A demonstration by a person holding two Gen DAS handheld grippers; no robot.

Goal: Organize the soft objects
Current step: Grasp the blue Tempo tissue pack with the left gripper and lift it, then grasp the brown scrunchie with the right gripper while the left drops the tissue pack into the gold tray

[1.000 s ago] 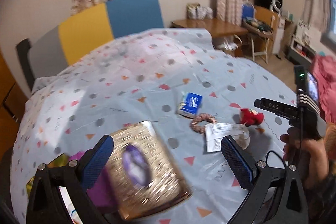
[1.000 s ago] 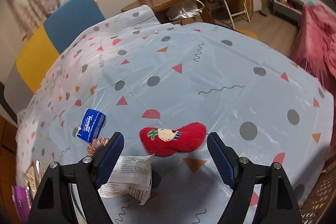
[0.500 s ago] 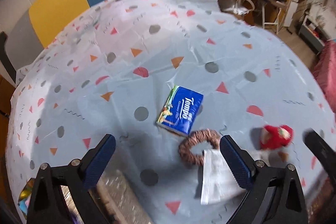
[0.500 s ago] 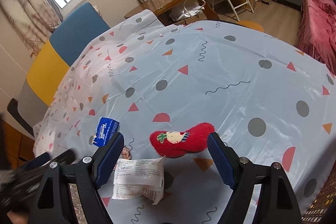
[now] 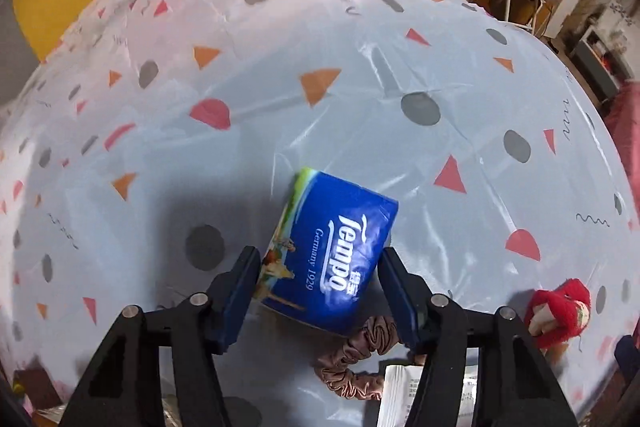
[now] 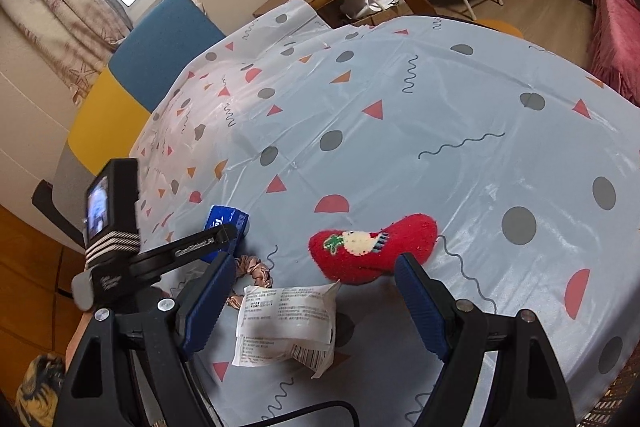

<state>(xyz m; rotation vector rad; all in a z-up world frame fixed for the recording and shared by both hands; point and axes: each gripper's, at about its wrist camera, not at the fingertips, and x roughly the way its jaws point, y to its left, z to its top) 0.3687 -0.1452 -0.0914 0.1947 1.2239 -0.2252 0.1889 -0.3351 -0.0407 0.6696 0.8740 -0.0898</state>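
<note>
The left hand-held gripper (image 5: 318, 293) has swung away from the gold packet it hovered over a second ago and now straddles the blue tissue pack (image 5: 330, 253) on the patterned surface (image 5: 400, 67), its fingers narrowed to either side of the pack, the left pad seemingly touching, though a firm grip cannot be confirmed. The right hand-held gripper (image 6: 316, 297) stays wide open and empty above the red plush stocking (image 6: 374, 247) and a white paper packet (image 6: 286, 327). A pink scrunchie (image 5: 356, 359) lies just beside the pack. The tissue pack looks set to be the first item collected.
</note>
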